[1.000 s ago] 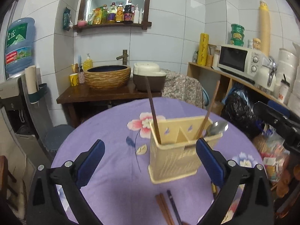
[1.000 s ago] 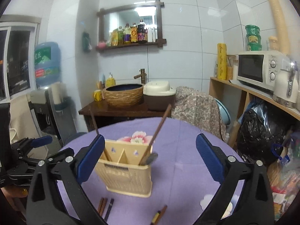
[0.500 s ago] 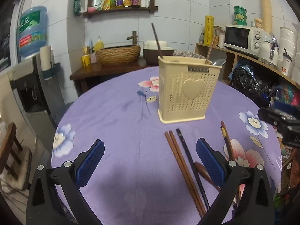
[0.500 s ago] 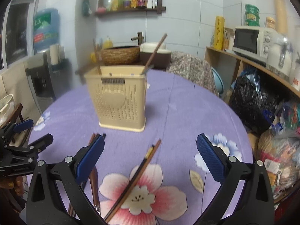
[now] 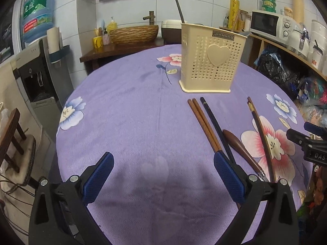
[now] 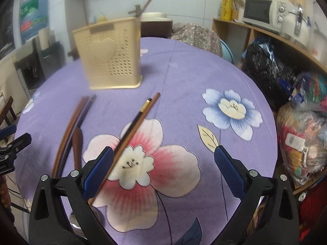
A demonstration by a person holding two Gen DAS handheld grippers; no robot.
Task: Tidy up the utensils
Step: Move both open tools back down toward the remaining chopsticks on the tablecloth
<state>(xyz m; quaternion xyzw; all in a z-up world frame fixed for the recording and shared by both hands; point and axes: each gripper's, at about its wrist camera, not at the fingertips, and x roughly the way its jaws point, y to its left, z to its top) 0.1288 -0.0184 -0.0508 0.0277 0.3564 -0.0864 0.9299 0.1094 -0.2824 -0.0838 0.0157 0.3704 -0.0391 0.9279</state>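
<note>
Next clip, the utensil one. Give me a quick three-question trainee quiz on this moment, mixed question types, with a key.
1. True or false: the left gripper is shut on a chopstick.
2. Multiple choice: where do the loose brown chopsticks lie relative to the cream utensil holder?
A) inside it
B) on the purple tablecloth in front of it
C) on the shelf by the microwave
3. Fill in: the raised shape on the holder's front wall is a ____.

Key
1. False: both its fingers are spread, nothing between them. The right gripper is open too.
2. B
3. heart
</note>
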